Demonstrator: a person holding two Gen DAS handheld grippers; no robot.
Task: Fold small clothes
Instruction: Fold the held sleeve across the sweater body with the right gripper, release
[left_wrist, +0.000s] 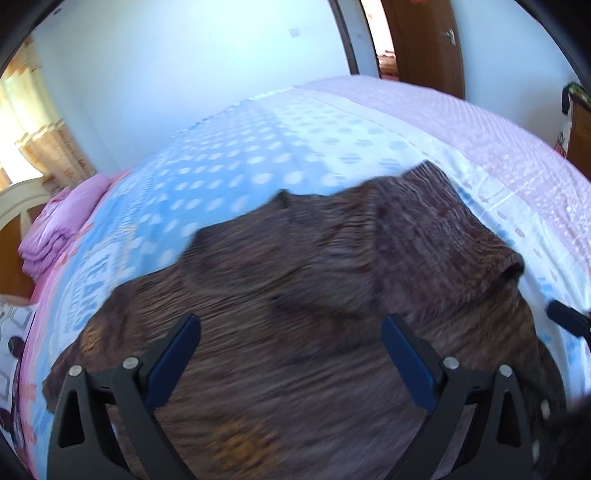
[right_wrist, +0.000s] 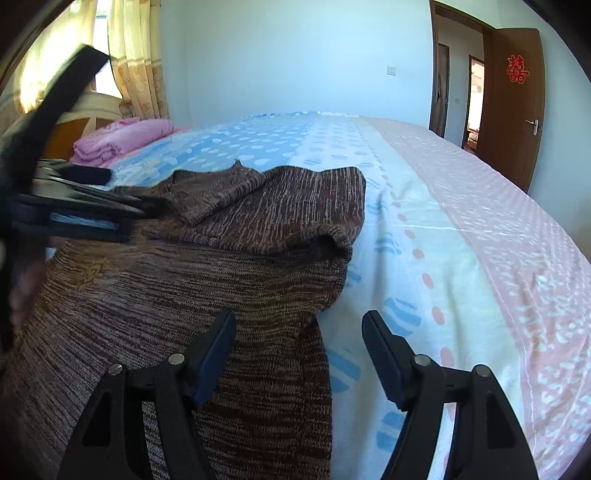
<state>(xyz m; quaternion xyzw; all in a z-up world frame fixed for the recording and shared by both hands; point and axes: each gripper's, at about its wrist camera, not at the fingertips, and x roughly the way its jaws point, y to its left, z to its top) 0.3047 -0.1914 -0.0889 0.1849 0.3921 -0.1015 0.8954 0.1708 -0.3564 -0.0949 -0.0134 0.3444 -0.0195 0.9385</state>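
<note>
Lying spread across the near side of the bed (right_wrist: 461, 206) is a brown marled knit sweater (right_wrist: 240, 258), and both claws are over it right now. The left claw (left_wrist: 291, 332) hangs above the middle of the knit with its jaws thrown wide, nothing between them, and its own view is smeared with blur. The right claw (right_wrist: 299, 328) sits at the sweater's right edge, jaws apart and released: its left finger is over the knit, its right finger over the dotted bedsheet (right_wrist: 406, 266), and the sweater's edge runs up between the two without either pad pressing it. One sleeve (right_wrist: 295, 203) is folded in over the body, its cuff opening towards the right side of the bed. A small yellow embroidered mark (right_wrist: 88, 275) shows on the knit near the left. From the right wrist the left claw shows as a dark shape at the left edge. Far back by the headboard, a folded pink quilt (right_wrist: 122, 138) rests on the bed, well apart from the sweater.
</note>
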